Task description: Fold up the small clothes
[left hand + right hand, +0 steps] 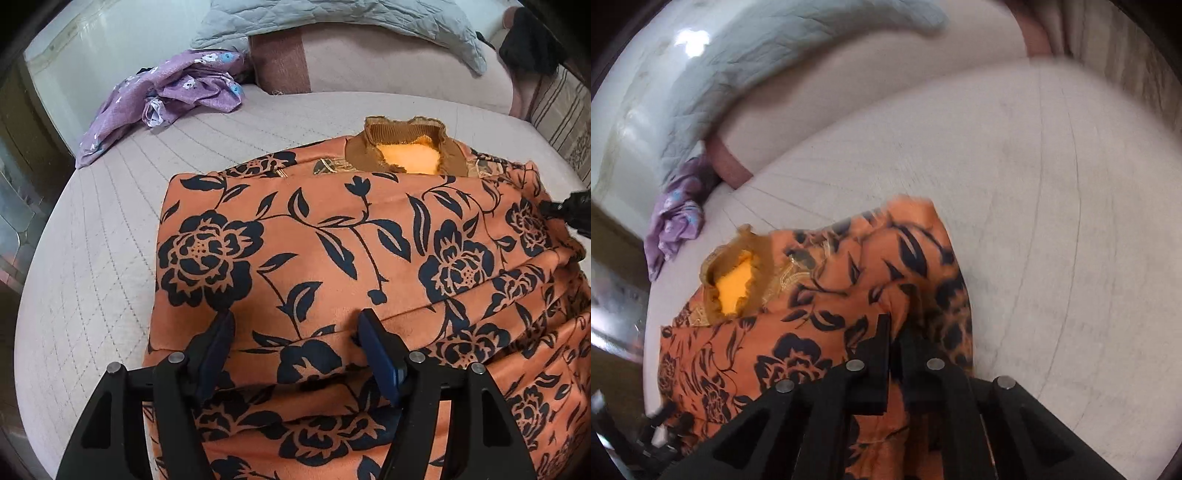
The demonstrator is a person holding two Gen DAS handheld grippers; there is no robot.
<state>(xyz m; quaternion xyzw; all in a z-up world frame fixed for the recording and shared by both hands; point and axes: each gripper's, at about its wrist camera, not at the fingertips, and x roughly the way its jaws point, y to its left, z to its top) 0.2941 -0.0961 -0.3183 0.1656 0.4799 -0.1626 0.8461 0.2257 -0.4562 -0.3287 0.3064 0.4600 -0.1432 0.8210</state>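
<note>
An orange top with black flowers lies partly folded on the bed, its brown collar at the far side. My left gripper is open, its fingers resting on the near fold of the top. My right gripper is shut on a pinched fold of the same top at its right side; its tip shows in the left wrist view. The right wrist view is blurred by motion.
A crumpled purple floral garment lies at the far left of the beige quilted bed. A grey quilted pillow and a pink headboard cushion stand behind. The bed's edge runs along the left.
</note>
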